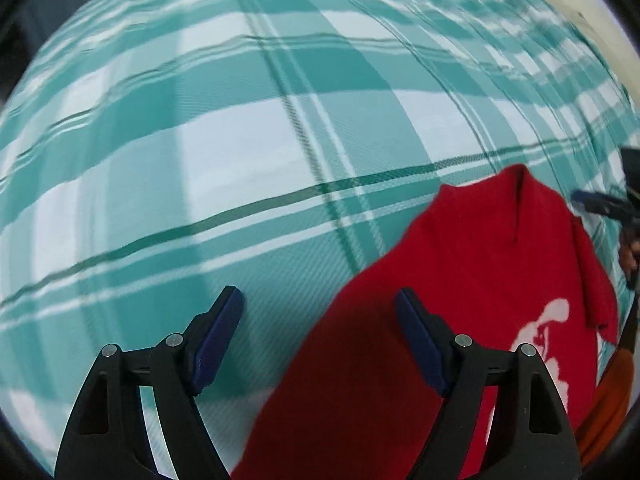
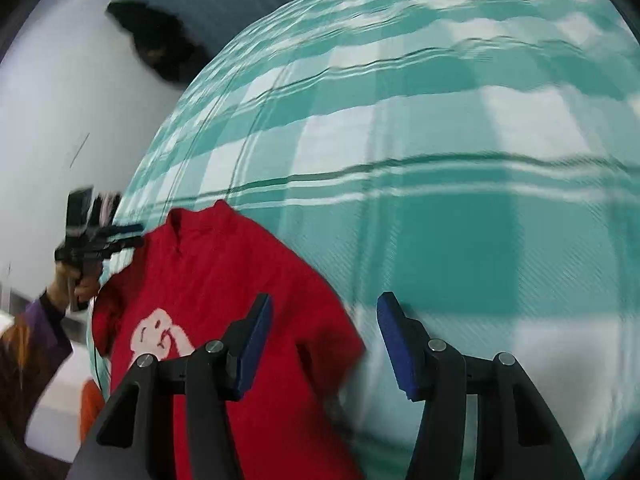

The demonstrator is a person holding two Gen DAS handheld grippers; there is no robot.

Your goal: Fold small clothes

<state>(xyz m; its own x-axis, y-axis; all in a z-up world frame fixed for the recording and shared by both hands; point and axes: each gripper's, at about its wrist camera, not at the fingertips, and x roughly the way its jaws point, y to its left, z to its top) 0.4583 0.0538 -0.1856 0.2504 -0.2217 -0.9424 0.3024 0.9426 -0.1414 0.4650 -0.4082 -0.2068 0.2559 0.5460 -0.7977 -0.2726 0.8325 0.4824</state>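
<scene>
Red sweater (image 1: 460,300) with a white motif (image 2: 160,338) lies spread on the teal-and-white checked cloth (image 1: 240,140). Left claw (image 1: 320,336) hangs above its edge, jaws wide and empty. Right claw (image 2: 324,340) stands partly open over the hem, gripping nothing.

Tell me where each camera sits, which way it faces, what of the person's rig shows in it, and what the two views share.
Left wrist: sits on the left gripper, looking steeply down at the plaid cloth and red sweater; its own open fingers show, plus the other gripper at the right edge.
Right wrist: sits on the right gripper, facing down over the sweater's other side; its own open fingers show, plus the hand and purple sleeve holding the left gripper.
Shared: the red sweater with its white motif, and the plaid cloth.
</scene>
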